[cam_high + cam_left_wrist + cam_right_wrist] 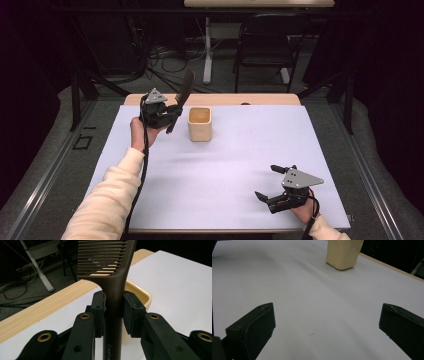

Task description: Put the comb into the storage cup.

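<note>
Holding the brown comb by its handle in my left hand-held gripper, teeth up, just left of the cream cup: invert, centre over rim, lower; right hand-held gripper idle, wide.

Comb: dark brown, plain, with small pale lettering low on the handle, centre of the left gripper view. Cup: pale cream-yellow, unpatterned, upper centre of the high view. Table cover: plain white. Table edge: light wood grain. Left gripper and right gripper: black, each topped by a grey plate. Sleeve, lower left: cream.
</note>
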A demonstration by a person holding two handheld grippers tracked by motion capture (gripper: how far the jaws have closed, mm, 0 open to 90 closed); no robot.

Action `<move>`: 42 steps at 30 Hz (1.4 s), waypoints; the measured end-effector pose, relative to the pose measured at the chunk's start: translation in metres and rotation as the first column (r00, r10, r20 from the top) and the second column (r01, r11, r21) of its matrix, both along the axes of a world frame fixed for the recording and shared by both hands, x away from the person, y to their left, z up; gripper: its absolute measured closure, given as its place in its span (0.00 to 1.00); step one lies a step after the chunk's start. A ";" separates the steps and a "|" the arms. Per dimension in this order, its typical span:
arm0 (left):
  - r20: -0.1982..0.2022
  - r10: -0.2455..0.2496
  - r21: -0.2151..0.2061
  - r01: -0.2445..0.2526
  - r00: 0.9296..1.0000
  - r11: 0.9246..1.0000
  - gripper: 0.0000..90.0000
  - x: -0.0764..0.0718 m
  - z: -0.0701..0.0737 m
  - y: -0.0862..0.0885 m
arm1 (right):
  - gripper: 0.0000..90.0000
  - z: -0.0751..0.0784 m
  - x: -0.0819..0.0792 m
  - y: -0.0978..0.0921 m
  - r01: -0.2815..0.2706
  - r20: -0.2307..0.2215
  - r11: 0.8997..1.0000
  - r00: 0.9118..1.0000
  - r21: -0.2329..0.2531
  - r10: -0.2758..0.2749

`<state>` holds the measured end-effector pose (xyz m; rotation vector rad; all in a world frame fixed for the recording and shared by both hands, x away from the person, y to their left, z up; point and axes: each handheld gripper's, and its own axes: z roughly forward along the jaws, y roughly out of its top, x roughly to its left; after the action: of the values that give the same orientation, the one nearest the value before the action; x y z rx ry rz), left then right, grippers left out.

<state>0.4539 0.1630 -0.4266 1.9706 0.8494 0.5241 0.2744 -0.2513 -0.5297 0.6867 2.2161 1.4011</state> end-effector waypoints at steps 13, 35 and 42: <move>0.008 0.003 -0.004 -0.003 1.000 1.000 0.80 0.005 0.005 -0.005 | 0.00 0.000 0.000 0.000 0.000 -0.003 1.000 1.000 0.001 0.000; 0.024 0.000 -0.003 0.000 1.000 1.000 0.80 0.013 0.011 -0.015 | 0.00 0.000 0.000 0.000 0.001 0.000 1.000 1.000 0.001 -0.001; 0.028 -0.003 0.002 0.003 1.000 1.000 0.80 0.014 0.013 -0.018 | 0.00 0.000 0.000 -0.001 0.000 -0.003 1.000 1.000 -0.001 0.000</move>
<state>0.4677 0.1448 -0.4132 1.9618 0.8287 0.5501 0.2742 -0.2519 -0.5297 0.6886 2.2188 1.3998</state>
